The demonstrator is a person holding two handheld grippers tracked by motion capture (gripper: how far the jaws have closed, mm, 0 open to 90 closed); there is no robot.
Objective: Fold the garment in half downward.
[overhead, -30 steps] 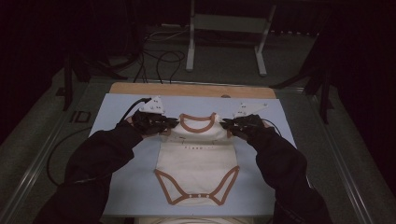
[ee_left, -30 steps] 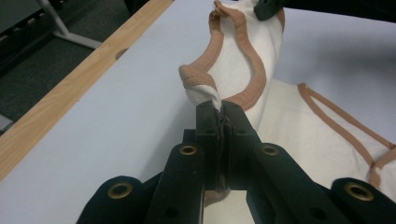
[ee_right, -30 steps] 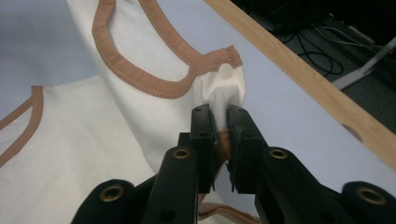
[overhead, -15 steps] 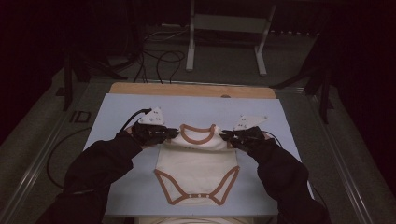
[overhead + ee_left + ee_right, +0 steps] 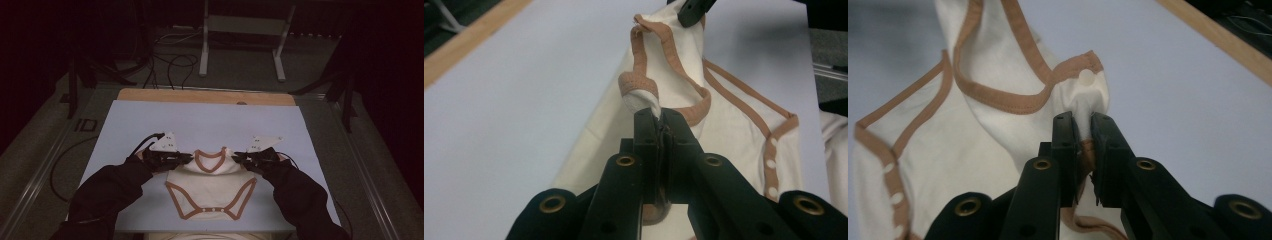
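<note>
With both shoulders of the cream cotton baby bodysuit with tan trim (image 5: 210, 187) pinched tight by the left gripper (image 5: 186, 158) and right gripper (image 5: 239, 158), its snap-fastened lower half already lies flat and the top is left to lay down.

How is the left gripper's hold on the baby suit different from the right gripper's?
The left gripper pinches the baby suit at one shoulder, by the tan trim; the right gripper pinches the opposite shoulder, just below a white snap. The left gripper's jaws look pressed tight together; the right gripper's show a bunch of cloth between them. Both are shut on the suit.
</note>
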